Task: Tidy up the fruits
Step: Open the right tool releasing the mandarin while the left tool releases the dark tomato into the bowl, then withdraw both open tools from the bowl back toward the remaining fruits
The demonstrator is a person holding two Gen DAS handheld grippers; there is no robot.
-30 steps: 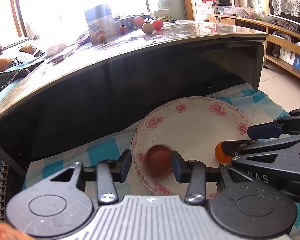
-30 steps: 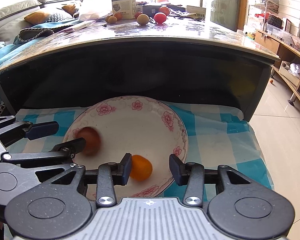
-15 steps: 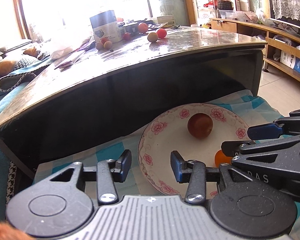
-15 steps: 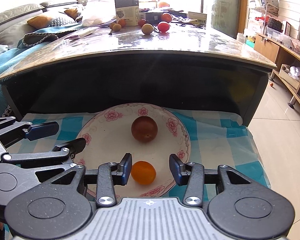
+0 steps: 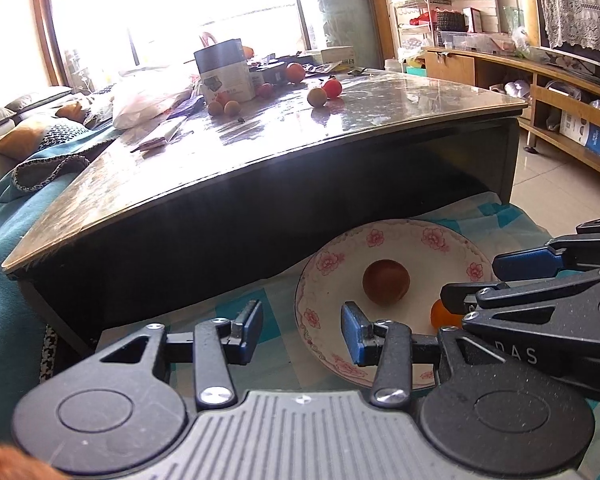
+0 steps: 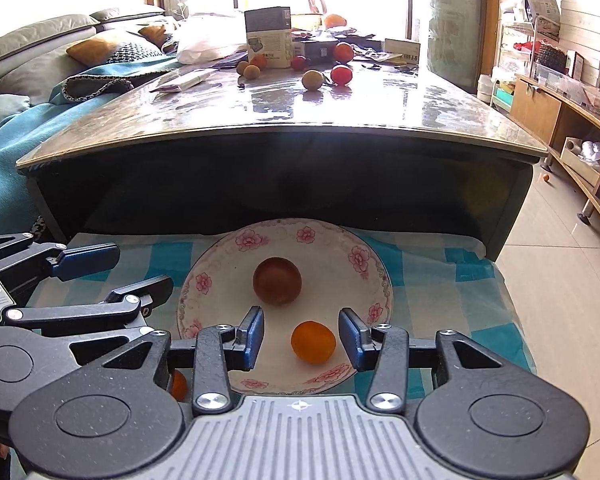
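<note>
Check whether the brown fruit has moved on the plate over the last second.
Yes. The brown fruit rolled from the left gripper side of the floral plate to its middle, beyond the orange fruit.

We see a floral plate [image 6: 370, 276] holding a brown fruit [image 6: 277, 281] at centre and an orange fruit [image 6: 313, 341] nearer, between our right gripper's [image 6: 301, 338] spread fingers.
</note>
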